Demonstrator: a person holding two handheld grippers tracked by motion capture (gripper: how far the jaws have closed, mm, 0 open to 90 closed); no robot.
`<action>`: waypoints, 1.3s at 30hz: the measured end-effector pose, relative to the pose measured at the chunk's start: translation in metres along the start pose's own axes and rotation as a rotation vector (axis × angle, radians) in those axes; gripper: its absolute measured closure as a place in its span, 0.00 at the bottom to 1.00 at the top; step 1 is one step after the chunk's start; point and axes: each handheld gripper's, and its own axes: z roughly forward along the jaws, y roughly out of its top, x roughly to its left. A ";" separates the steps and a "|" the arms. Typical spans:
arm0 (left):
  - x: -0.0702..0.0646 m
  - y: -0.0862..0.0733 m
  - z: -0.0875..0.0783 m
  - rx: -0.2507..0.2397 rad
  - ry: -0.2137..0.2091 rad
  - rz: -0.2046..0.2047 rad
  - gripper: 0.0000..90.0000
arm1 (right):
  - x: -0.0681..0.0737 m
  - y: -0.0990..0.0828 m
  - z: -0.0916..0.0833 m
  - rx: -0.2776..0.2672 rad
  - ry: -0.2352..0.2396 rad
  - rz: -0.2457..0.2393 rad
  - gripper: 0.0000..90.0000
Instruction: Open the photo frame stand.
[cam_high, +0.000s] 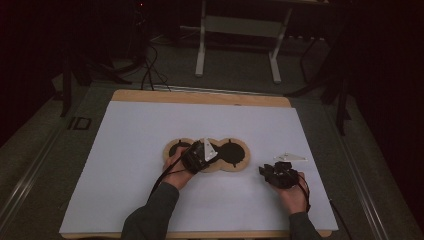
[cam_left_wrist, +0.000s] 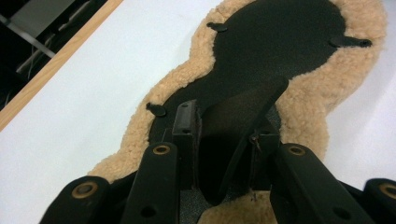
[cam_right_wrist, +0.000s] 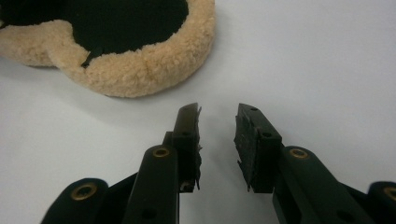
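Observation:
A flat three-lobed pad (cam_high: 235, 152) with a tan fleece rim (cam_left_wrist: 317, 93) and a black inner face lies mid-table on the white sheet. My left gripper (cam_high: 197, 152) rests over its middle lobe. Seen in the left gripper view, my left gripper (cam_left_wrist: 224, 130) has its jaws closed on a raised black flap (cam_left_wrist: 238, 112) of the pad, which is bent up between the pads. Small black tabs (cam_left_wrist: 350, 42) poke out at the black face's edge. My right gripper (cam_high: 270, 172) sits to the right of the pad; in its own view my right gripper (cam_right_wrist: 218, 116) is open over bare sheet, with the fleece rim (cam_right_wrist: 140, 70) just beyond.
The white sheet (cam_high: 150, 190) covers a wooden tabletop (cam_high: 200, 96) whose edge shows at the back. Behind the table stand a white metal frame (cam_high: 200, 55) and cables (cam_high: 150, 75) on the dark floor.

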 end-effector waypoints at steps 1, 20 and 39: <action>0.000 0.000 0.000 0.000 0.003 0.001 0.80 | 0.000 0.000 0.000 -0.001 0.001 0.001 0.77; 0.006 -0.006 -0.012 -0.052 -0.013 -0.042 0.81 | 0.011 0.006 -0.007 -0.052 0.085 0.020 0.68; 0.005 -0.019 -0.027 -0.122 -0.034 -0.068 0.82 | 0.022 0.018 -0.011 -0.090 0.221 0.084 0.57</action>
